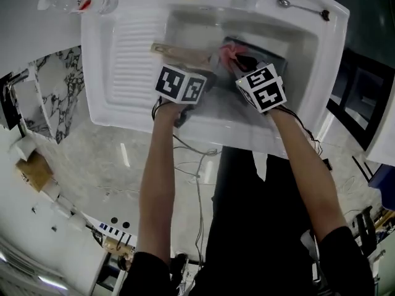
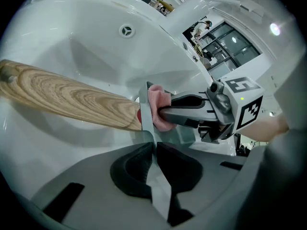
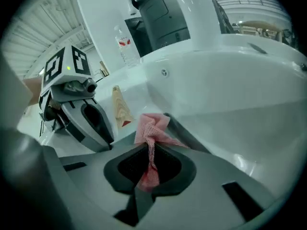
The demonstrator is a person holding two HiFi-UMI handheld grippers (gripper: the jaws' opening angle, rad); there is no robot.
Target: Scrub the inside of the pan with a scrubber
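Right hand-held gripper (image 3: 149, 150) pinching scrubber (image 3: 152, 126), against pan (image 2: 96, 104)

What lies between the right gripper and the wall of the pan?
The pink scrubber, pinched in the right gripper, sits against the pan's wall; the left gripper view shows it.

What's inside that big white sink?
A grey pan with a wooden handle lies in the white sink. The left gripper clamps its rim, and the right gripper holds a pink mesh scrubber against it. The grippers hide most of the pan's floor.
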